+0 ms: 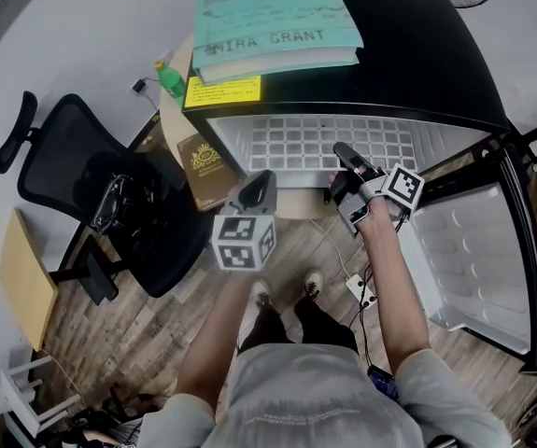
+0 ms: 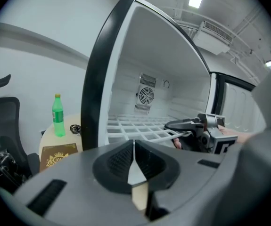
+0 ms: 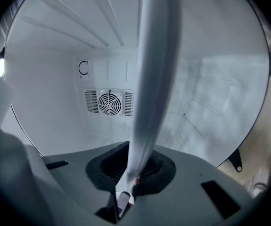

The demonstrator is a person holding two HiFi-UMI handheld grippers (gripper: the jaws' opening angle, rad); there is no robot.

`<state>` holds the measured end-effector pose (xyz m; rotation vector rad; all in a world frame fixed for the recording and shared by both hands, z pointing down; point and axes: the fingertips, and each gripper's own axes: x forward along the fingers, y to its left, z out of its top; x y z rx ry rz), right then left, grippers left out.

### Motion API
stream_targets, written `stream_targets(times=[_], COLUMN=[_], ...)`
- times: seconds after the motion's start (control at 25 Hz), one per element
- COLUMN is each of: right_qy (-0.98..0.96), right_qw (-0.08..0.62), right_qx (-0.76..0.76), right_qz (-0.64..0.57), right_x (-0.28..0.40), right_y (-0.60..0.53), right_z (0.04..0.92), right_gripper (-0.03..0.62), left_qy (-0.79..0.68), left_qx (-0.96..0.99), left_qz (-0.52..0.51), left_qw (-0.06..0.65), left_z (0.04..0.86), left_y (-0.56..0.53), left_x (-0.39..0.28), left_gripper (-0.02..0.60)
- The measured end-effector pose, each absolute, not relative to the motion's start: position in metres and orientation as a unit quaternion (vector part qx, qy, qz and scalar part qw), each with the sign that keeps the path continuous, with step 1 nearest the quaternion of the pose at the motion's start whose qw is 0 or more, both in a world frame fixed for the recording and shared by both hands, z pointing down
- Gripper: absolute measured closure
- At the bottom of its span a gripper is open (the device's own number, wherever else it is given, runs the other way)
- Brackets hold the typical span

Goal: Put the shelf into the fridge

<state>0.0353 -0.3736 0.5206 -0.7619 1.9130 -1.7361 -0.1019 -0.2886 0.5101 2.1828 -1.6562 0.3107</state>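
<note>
The white grid shelf (image 1: pixel 315 147) lies flat and part way into the open fridge (image 1: pixel 417 63). Its long side runs across the opening and its front edge sticks out toward the person. The right gripper (image 1: pixel 343 177) is clamped on that front edge, right of the middle. In the right gripper view the shelf's rim (image 3: pixel 151 79) runs as a blurred white bar straight out from between the closed jaws, toward the fan grille (image 3: pixel 109 102) on the back wall. The push that remains therefore looks like a straight one, away from the person and across the shelf's long side. The left gripper (image 1: pixel 263 180) hangs in front of the shelf's left front corner, apart from it, with its jaws together on nothing. It is the nearer one if that corner needs steadying. Whether the shelf's side edges sit on the fridge's ledges is hard to say, since the black top covers them from above. On the fridge lies a teal book (image 1: pixel 273 12) printed "DEADLINE" and "MIRA GRANT", and below it is a yellow label (image 1: pixel 223 91) too small to read. On a small table to the left stand a green bottle (image 2: pixel 58 117) and a brown box with a gold crest (image 1: pixel 204 161).
</note>
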Motion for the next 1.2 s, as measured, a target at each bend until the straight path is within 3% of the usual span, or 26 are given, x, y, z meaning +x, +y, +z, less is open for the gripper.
stream_targets(times=[1.2], right_qy=[0.692], right_qw=[0.231], right_qx=[-0.311], right_qz=[-0.610], right_x=[0.030], right_y=[-0.410], right_z=[0.518], right_gripper=[0.557], left_qy=[-0.588], left_qx=[0.784], left_qz=[0.095], left_qw=[0.175], left_z=[0.505], left_y=[-0.313], left_x=[-0.082], left_gripper=[0.558])
